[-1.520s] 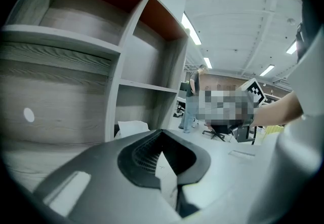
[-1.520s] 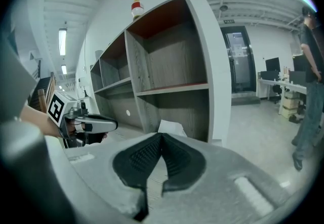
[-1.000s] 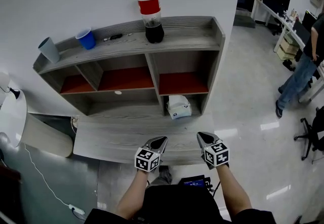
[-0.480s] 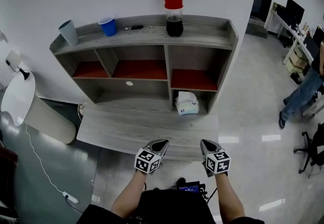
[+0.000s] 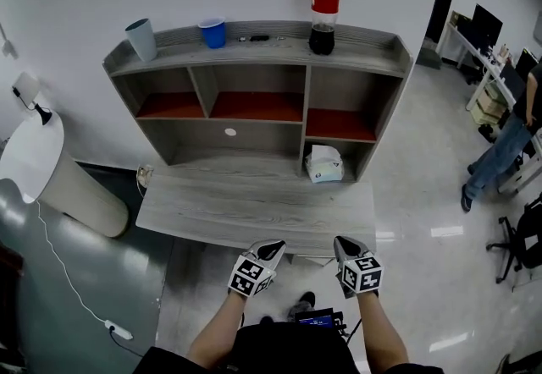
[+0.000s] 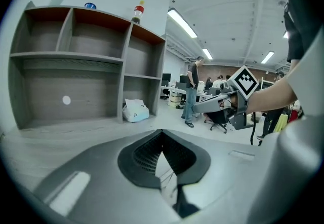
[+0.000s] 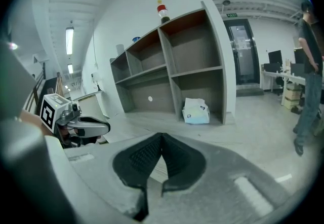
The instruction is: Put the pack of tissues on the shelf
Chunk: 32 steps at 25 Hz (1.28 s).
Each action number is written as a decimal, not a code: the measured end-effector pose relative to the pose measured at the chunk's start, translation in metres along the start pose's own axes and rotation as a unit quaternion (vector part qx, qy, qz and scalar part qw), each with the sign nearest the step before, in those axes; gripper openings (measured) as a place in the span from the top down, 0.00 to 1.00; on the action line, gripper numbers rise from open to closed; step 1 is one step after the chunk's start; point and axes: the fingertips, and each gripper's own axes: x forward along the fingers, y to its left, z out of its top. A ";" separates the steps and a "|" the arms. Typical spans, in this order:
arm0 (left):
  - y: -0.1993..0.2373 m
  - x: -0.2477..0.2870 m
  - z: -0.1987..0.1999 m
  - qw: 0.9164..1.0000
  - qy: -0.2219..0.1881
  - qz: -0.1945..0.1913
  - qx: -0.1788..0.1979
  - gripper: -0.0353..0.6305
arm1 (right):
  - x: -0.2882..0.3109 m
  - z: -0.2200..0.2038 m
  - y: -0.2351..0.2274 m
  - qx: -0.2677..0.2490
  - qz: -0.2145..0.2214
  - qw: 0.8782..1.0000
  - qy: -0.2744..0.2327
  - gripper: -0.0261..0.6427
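The white pack of tissues [image 5: 324, 163] lies in the bottom right compartment of the grey wooden shelf unit [image 5: 254, 49], at the back of the desk top [image 5: 254, 207]. The pack of tissues [image 6: 135, 110] also shows in the left gripper view, and the pack of tissues [image 7: 196, 111] in the right gripper view. My left gripper [image 5: 273, 245] and right gripper [image 5: 343, 242] hover side by side at the desk's front edge, well short of the pack. Both are shut with nothing between the jaws.
On the shelf top stand a cola bottle [image 5: 323, 7], a blue cup [image 5: 212, 32], a grey cup [image 5: 141, 39] and a small dark object [image 5: 258, 38]. A white bin [image 5: 47, 169] stands left of the desk. A person [image 5: 508, 131] stands at the far right near office desks.
The head view has shifted back and left, so the shelf sits further right and higher in frame. Both grippers stay shut, now slightly lower at the desk's front edge.
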 end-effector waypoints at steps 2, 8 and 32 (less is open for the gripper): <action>-0.001 -0.015 -0.012 1.000 0.000 -0.001 -0.009 0.95 | -0.006 -0.006 0.016 -0.003 -0.006 1.000 -0.002 0.96; -0.005 -0.054 -0.041 1.000 -0.001 0.000 -0.028 0.95 | -0.034 -0.031 0.046 -0.010 -0.035 0.999 -0.003 0.96; -0.038 -0.104 -0.066 0.999 -0.015 -0.031 -0.021 0.95 | -0.097 -0.063 0.092 -0.005 -0.091 0.995 -0.039 0.96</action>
